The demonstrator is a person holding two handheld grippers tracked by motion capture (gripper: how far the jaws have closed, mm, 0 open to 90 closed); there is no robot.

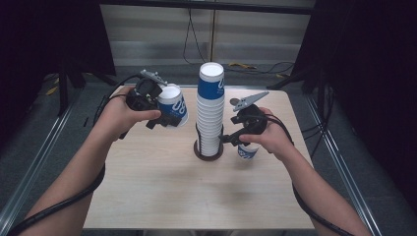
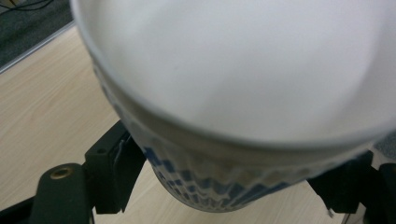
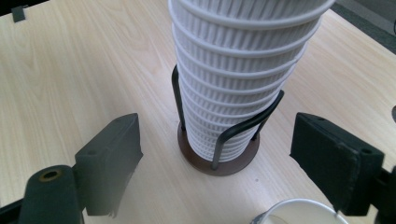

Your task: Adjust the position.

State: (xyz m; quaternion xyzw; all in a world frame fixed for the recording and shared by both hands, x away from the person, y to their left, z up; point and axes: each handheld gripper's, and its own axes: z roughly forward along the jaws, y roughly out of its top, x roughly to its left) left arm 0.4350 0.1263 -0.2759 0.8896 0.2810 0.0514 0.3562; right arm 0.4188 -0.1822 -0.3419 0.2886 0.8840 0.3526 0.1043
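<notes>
Two bare forearms, no sleeves. Each hand carries a black two-jaw gripper. The left gripper (image 1: 162, 119), left of the cup stack (image 1: 210, 113), has a chunky black body with a grey three-cornered plate (image 1: 153, 75) on top. A thick black cable (image 1: 74, 199) trails from it along the forearm. The right gripper (image 1: 227, 139), right of the stack, bears the same kind of grey plate (image 1: 250, 101) and its own black cable (image 1: 314, 216). Seen close, the jaws end in blocky matt black pads (image 3: 109, 161) with small screw holes. A brass-coloured ringed hole (image 3: 50, 175) sits in the black arm beside one pad.
</notes>
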